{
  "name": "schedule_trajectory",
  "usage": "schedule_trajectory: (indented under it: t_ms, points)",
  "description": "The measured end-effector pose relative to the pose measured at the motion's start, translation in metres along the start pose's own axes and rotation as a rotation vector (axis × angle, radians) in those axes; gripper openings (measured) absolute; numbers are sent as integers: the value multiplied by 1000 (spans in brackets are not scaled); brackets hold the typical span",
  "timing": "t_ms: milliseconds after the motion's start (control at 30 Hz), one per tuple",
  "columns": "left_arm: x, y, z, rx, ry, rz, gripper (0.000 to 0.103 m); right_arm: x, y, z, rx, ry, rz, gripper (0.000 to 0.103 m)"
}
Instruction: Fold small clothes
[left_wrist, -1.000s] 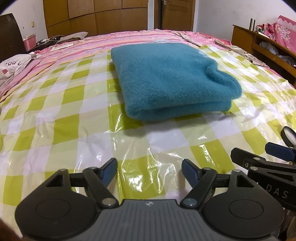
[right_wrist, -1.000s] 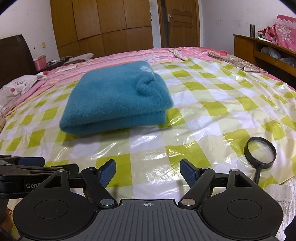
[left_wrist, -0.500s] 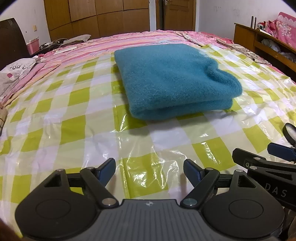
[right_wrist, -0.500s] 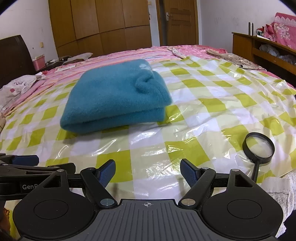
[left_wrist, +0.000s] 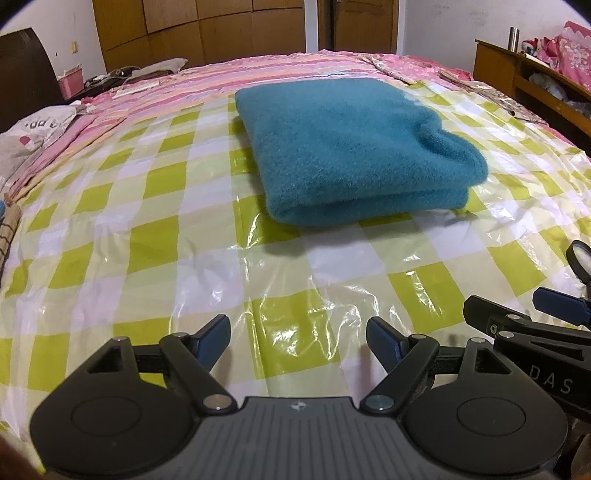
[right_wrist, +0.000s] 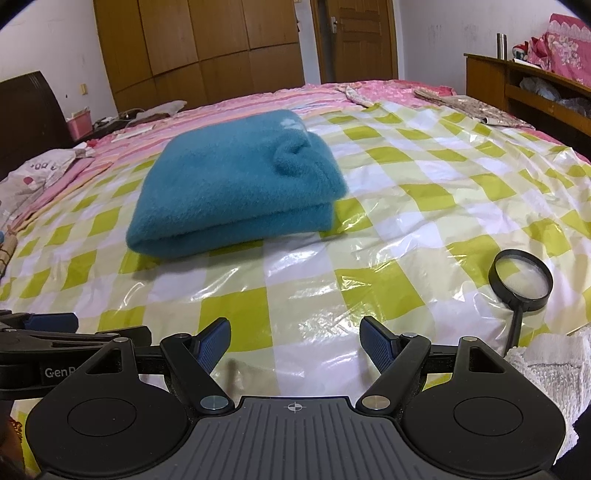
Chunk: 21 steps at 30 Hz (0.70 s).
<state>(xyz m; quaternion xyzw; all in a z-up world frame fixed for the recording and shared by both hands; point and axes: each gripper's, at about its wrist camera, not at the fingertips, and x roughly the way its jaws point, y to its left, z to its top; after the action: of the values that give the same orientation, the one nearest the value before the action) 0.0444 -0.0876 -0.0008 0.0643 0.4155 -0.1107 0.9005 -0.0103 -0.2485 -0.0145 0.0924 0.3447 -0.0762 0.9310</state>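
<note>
A folded teal garment (left_wrist: 351, 147) lies on the checked plastic sheet (left_wrist: 147, 236) that covers the bed (left_wrist: 258, 70), well ahead of both grippers. Its rounded fold edge faces the cameras. Its long axis runs from near left to far right in the right wrist view. A rolled lump sits at its right end, and its far edge is blurred. What kind of garment it is cannot be made out.

The left gripper (left_wrist: 298, 338) hangs over bare sheet with its jaws spread and nothing between them. The right gripper (right_wrist: 295, 338) is likewise spread and empty.

A magnifier (right_wrist: 520, 280) lies on the sheet at the right, its handle end hidden behind the right gripper. A white cloth (right_wrist: 550, 365) beside it is cut off by the frame edge.
</note>
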Motion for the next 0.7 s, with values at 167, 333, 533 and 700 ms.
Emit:
schedule_trajectory:
  t_ms: [167, 333, 533, 700]
  points:
    - [0, -1, -1, 0, 1, 1, 86, 0, -1, -1, 7, 9, 1, 78]
    - [-1, -2, -2, 2, 2, 2, 86, 0, -1, -2, 10, 16, -5, 78]
    - [-2, -2, -3, 5, 3, 6, 86, -1, -1, -3, 15, 22, -4, 78]
    - [-2, -3, -4, 10, 3, 9, 86, -1, -1, -4, 19, 29, -4, 78]
